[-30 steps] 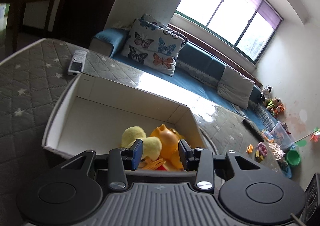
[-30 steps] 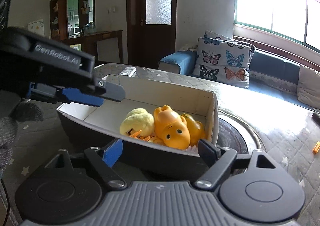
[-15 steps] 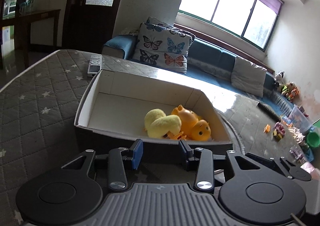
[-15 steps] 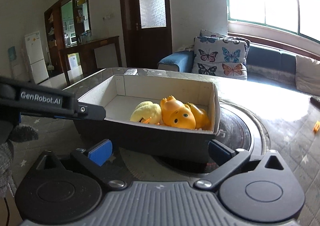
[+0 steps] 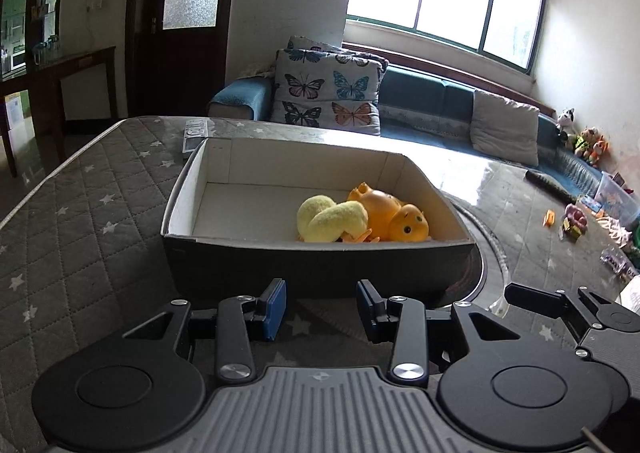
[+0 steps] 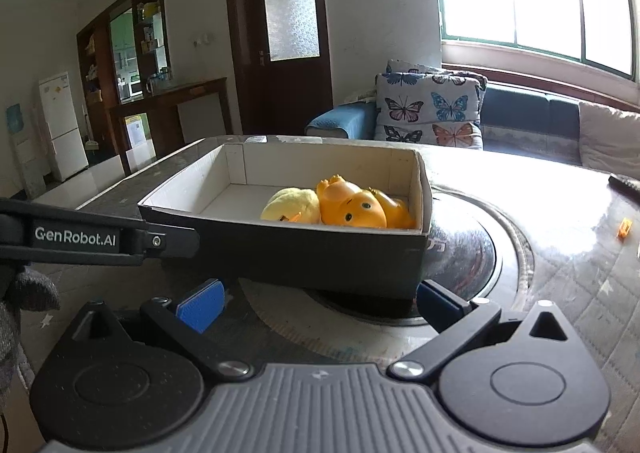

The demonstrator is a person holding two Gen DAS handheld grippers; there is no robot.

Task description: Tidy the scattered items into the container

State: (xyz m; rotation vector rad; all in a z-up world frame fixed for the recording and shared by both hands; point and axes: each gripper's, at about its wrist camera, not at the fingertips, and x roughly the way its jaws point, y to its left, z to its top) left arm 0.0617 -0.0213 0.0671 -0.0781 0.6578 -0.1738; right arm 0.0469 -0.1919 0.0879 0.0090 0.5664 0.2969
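A black cardboard box (image 5: 320, 261) with a white inside stands on the grey quilted table. In its right part lie a yellow plush duck (image 5: 330, 219) and an orange plastic toy (image 5: 394, 215). The box (image 6: 288, 249), the plush (image 6: 294, 205) and the orange toy (image 6: 356, 207) also show in the right wrist view. My left gripper (image 5: 321, 307) is open and empty, just in front of the box's near wall. My right gripper (image 6: 320, 299) is wide open and empty, in front of the box's near right corner. The left gripper's body (image 6: 80, 239) shows at the left of the right wrist view.
A remote control (image 5: 195, 135) lies behind the box. A round black hotplate (image 6: 472, 253) is set in the table under the box's right end. Small toys (image 5: 574, 219) and an orange piece (image 6: 624, 228) lie at the table's right. A sofa with butterfly cushions (image 5: 332, 93) stands behind.
Both grippers have pulled back and away from the box, which now sits farther ahead. The left gripper, earlier over the toys in the box, has come out empty. The toys lie still.
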